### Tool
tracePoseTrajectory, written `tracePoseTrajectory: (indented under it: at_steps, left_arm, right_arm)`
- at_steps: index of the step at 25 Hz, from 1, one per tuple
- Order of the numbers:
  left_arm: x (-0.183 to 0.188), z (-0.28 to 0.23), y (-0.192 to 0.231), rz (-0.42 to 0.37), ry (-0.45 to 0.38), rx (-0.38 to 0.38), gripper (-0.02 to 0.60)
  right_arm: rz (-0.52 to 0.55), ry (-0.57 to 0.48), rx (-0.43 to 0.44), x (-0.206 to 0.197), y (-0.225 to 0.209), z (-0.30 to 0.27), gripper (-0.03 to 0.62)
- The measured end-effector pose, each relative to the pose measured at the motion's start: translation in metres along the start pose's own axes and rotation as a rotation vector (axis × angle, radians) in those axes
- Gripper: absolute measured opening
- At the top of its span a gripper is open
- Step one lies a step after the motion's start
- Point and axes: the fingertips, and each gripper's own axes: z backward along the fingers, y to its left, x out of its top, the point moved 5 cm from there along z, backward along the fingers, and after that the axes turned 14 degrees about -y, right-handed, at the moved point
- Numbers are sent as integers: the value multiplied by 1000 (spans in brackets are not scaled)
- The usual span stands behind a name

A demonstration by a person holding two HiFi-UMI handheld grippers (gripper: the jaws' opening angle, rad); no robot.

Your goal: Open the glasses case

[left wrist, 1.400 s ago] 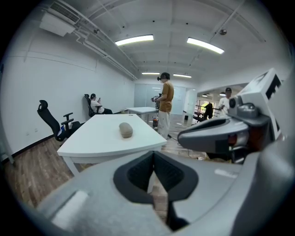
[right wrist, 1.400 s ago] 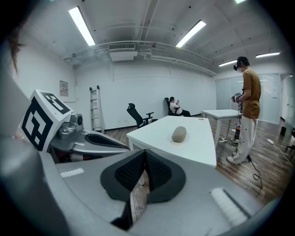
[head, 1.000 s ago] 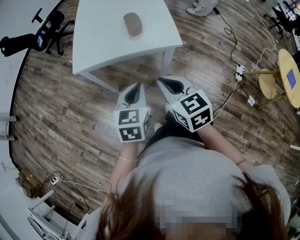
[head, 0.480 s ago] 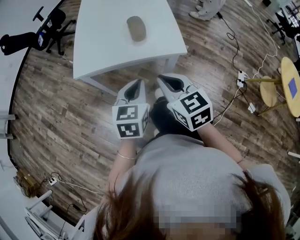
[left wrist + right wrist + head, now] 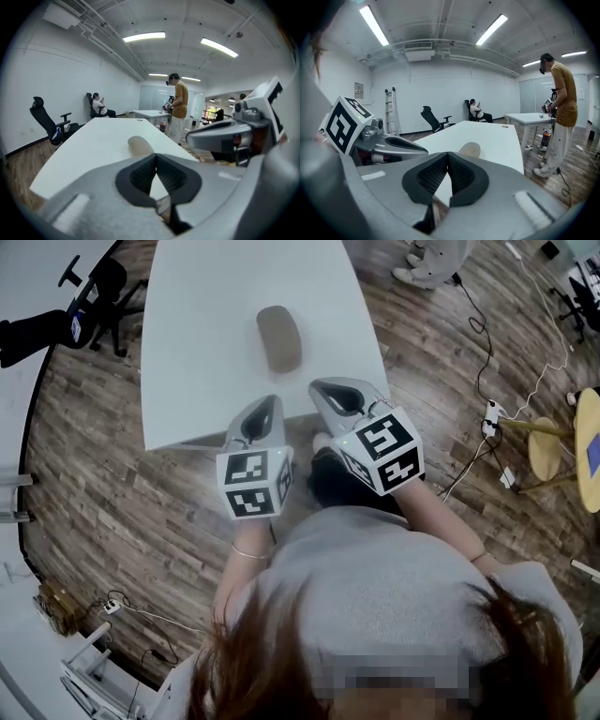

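Observation:
A closed tan oval glasses case (image 5: 279, 337) lies on the white table (image 5: 197, 352), lengthwise away from me. My left gripper (image 5: 271, 402) hangs over the table's near edge, shut and empty, a short way short of the case. My right gripper (image 5: 316, 386) is beside it, also shut with nothing held, just right of the case's near end. In the left gripper view the case (image 5: 139, 145) shows beyond the closed jaws (image 5: 155, 156). In the right gripper view the case (image 5: 470, 150) sits just past the closed jaws (image 5: 447, 153).
A black office chair (image 5: 94, 287) stands left of the table. A round wooden stool (image 5: 544, 432) and floor cables with a power strip (image 5: 487, 413) lie to the right. A person (image 5: 559, 117) stands beyond the table's far end; another sits by the far wall (image 5: 98, 104).
Both grippers have moved forward together, from over the floor to the table's near edge. The case now lies much closer to their tips. Both jaws stayed shut.

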Motion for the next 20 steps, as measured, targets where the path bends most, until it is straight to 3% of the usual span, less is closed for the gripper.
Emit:
tracePoseTrajectory:
  at_steps: [11,20]
  left_arm:
    - [37,-101,55,31,3,75,3]
    - [53,-137,88,44,28,80,3]
  right_arm:
    - [23,31,80,27,-83,-92,5]
    - [8,64,86,31,-110,-133,5]
